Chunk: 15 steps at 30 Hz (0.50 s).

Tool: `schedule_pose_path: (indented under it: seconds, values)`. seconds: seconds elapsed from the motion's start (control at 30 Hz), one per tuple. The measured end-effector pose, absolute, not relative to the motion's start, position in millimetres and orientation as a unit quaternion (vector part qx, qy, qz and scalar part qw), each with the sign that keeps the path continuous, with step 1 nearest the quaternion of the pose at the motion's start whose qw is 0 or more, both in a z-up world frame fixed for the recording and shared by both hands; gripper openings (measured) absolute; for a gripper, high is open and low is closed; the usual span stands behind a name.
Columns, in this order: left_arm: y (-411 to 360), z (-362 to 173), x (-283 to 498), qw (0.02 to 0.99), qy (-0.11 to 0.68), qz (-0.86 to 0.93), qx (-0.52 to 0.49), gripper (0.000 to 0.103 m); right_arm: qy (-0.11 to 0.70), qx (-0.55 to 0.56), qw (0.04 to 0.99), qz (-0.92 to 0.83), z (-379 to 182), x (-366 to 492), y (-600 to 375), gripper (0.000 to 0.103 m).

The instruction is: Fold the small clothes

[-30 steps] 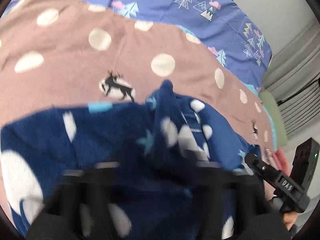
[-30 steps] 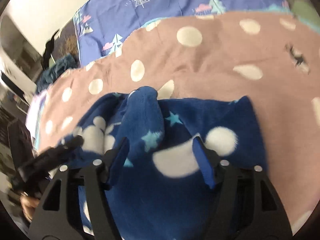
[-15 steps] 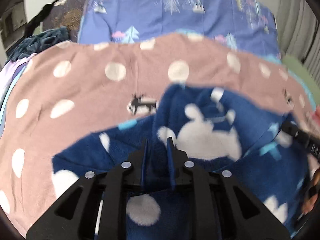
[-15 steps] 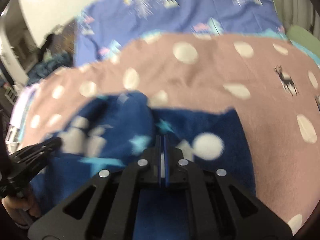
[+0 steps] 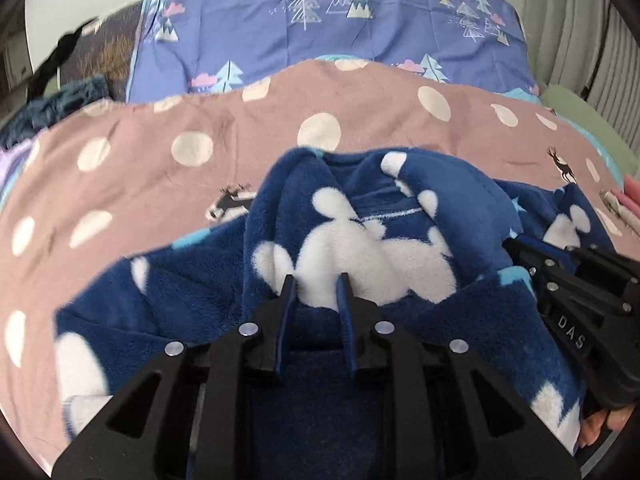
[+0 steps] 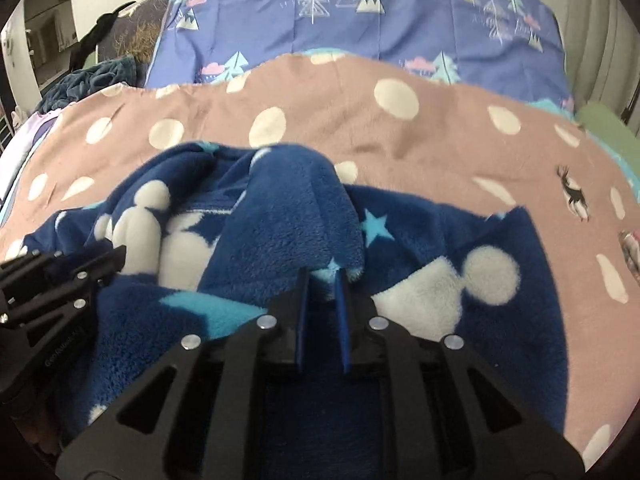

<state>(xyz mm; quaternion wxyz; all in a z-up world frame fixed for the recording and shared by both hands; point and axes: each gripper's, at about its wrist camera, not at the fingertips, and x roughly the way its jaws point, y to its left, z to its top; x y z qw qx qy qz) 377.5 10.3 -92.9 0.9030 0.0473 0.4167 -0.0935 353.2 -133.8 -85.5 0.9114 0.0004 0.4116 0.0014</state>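
A small navy fleece garment [image 5: 380, 240] with white mouse shapes and light blue stars lies bunched on a pink dotted blanket [image 5: 180, 168]. My left gripper [image 5: 316, 286] is shut on a fold of it near the white patch. My right gripper [image 6: 323, 278] is shut on another raised fold of the same garment [image 6: 280, 224]. Each gripper shows in the other's view: the right one at the right edge [image 5: 568, 280], the left one at the left edge [image 6: 68, 276]. The garment's lower part is hidden under the gripper bodies.
A blue sheet with tree prints [image 5: 340, 32] lies behind the blanket. Dark teal cloth [image 6: 92, 80] is piled at the far left. A green cushion [image 5: 580, 112] and a pink item [image 5: 628, 196] sit at the right edge.
Both grippers went from open around the fleece to shut on folds of it. The garment's middle has been drawn up into ridges and both views have swung more level.
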Motion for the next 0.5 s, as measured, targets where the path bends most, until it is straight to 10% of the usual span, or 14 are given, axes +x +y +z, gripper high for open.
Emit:
schedule_pose_path:
  seconds: [0.07, 0.13, 0.5]
  values:
    - [25.7, -69.9, 355.8, 0.913, 0.396, -0.09, 0.035, 0.039, 0.405, 0.023, 0.914, 0.01, -73.4, 339.1, -148.1, 0.052]
    - [43.1, -47.3, 325.1, 0.925, 0.366, -0.106, 0.017, 0.048, 0.372, 0.054, 0.926, 0.026, -51.7, 307.0, -172.0, 0.062]
    - [99.0, -36.8, 127.1, 0.928, 0.332, -0.168, 0.008, 0.054, 0.384, 0.096, 0.909, 0.131, -40.6, 102.2, -211.5, 0.042]
